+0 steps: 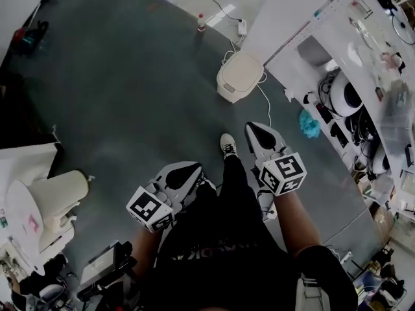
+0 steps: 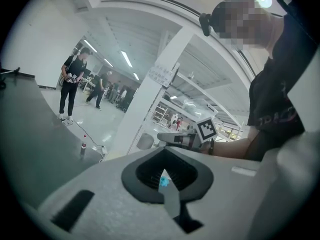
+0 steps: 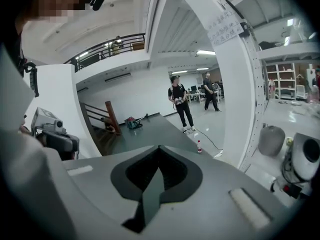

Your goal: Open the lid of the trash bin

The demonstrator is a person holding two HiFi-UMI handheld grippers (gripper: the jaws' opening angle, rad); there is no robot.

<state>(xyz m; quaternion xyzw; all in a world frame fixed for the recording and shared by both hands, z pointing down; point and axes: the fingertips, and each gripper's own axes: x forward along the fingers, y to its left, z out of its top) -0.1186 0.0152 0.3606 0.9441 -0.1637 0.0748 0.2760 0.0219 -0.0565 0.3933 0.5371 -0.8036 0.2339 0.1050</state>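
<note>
The white trash bin (image 1: 240, 76) stands on the dark floor ahead of me with its lid down, beside a white pillar. It also shows as a small grey shape in the left gripper view (image 2: 145, 141) and the right gripper view (image 3: 272, 140). My left gripper (image 1: 188, 170) is held low in front of my body, jaws together and empty (image 2: 164, 150). Further forward, my right gripper (image 1: 259, 131) is also shut with nothing in it (image 3: 159, 148). Both are well short of the bin.
A cable runs from the bin to a power strip (image 1: 242, 26), with a water bottle (image 1: 201, 22) nearby. Cluttered white shelves (image 1: 363, 76) line the right side, a cyan cloth (image 1: 309, 123) at their foot. A white cylinder (image 1: 58, 193) sits at left. People stand far off (image 3: 179, 101).
</note>
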